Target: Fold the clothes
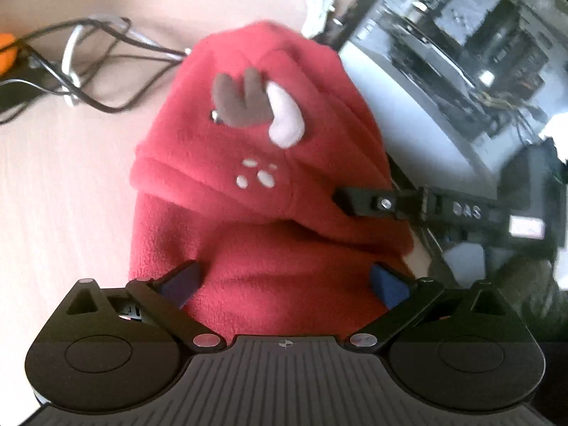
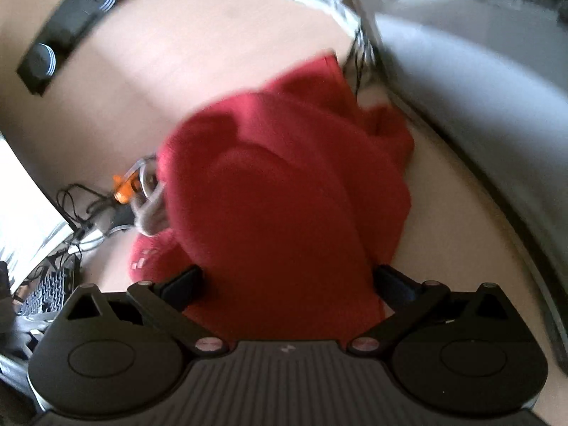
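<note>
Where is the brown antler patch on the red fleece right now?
In the left wrist view, the brown antler patch sits upper centre on the red fleece garment, beside a pale pink patch and above small white spots.

The right gripper [image 2: 287, 284] has its jaws spread around a bunched red fleece garment [image 2: 284, 191], which lies on a pale wooden tabletop [image 2: 198, 56] beside tangled dark cables [image 2: 81, 209].

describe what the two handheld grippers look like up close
Both are matte black plastic. The left gripper has a ribbed centre plate, round side housings, silver pivot screws, angled linkage arms and blue finger pads. The right gripper has the same build; its pads look dark.
</note>
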The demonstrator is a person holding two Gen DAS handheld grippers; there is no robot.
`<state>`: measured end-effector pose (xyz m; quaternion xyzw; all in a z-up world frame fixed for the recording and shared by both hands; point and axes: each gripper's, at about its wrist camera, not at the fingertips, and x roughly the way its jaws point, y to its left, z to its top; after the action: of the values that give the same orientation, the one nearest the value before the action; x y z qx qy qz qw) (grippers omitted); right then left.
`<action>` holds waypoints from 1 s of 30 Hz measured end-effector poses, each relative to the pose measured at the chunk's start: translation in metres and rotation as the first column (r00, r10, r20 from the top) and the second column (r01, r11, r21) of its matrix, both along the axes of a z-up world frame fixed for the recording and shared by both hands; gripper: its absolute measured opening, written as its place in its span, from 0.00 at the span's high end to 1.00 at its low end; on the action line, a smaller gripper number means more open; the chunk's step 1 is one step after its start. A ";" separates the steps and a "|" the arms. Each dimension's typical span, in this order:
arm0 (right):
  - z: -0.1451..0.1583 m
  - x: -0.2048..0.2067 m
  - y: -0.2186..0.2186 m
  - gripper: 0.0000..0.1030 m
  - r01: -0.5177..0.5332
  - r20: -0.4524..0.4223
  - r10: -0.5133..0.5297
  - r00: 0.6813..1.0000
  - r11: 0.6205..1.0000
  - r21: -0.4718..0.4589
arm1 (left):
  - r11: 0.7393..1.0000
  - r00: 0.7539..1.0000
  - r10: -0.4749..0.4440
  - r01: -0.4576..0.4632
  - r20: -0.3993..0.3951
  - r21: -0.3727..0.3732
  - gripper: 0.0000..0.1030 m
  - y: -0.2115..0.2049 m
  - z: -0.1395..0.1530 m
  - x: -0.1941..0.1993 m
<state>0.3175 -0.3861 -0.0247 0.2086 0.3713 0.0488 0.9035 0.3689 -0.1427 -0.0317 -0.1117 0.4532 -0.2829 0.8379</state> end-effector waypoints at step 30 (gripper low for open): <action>0.002 -0.275 0.184 0.00 0.430 0.117 -0.425 0.898 0.788 -0.442 | 0.954 0.914 0.034 -0.150 0.405 0.259 0.00 0.049 0.017 -0.255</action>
<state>0.0427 -0.2023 -0.0229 0.0686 0.3103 -0.2440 0.9162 0.1138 -0.0939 -0.0152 0.0480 0.3045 -0.1914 0.9319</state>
